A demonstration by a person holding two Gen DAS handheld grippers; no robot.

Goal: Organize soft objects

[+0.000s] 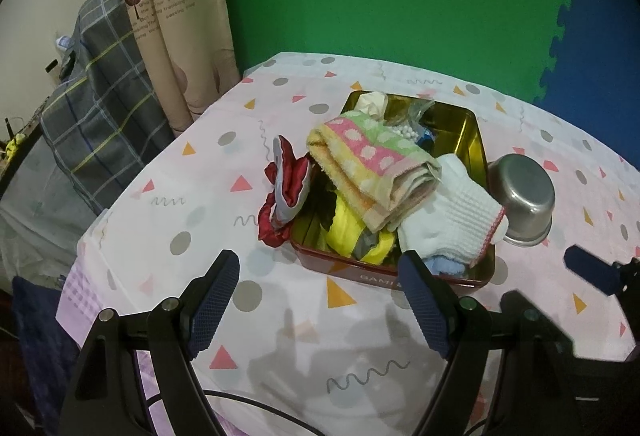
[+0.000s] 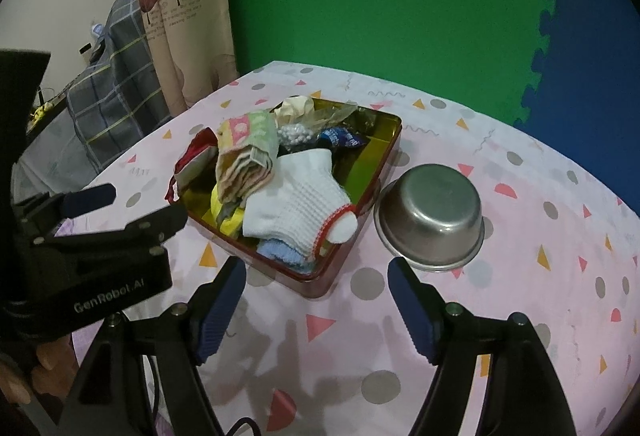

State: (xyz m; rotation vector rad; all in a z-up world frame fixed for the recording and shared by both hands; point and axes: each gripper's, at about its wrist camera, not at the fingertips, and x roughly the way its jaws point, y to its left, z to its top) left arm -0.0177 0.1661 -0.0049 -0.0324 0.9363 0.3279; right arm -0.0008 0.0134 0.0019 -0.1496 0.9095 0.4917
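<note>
Table (image 2: pixel 520 276) under a pink patterned cloth carries everything here, with a green wall behind it. Near its middle sits a red tin (image 2: pixel 280 268) with a gold inside, heaped with soft things, and an upturned steel bowl (image 2: pixel 434 216) rests just beside the tin's right wall.

In the tin, a folded dotted towel (image 1: pixel 372 164) lies on top, its long axis running from the far left corner down toward the near right. A white glove (image 2: pixel 296 204) lies against the towel's near end, its red-trimmed cuff pointing toward the bowl. Under them show a yellow cloth (image 1: pixel 348 232) and a small blue cloth (image 2: pixel 276 250) at the near edge. A red cloth (image 1: pixel 284 192) hangs over the tin's left rim, partly on the table.

Both grippers hover short of the tin's near edge, tilted down at it. The left gripper (image 1: pixel 320 300) stands wide apart and holds nothing; the red cloth lies ahead and a little left of it. The right gripper (image 2: pixel 316 300) is spread fully and also empty; the glove and blue cloth lie straight ahead of it, so for those 2 it looks the nearer hand. A straight reach forward and down should meet the cuff.
</note>
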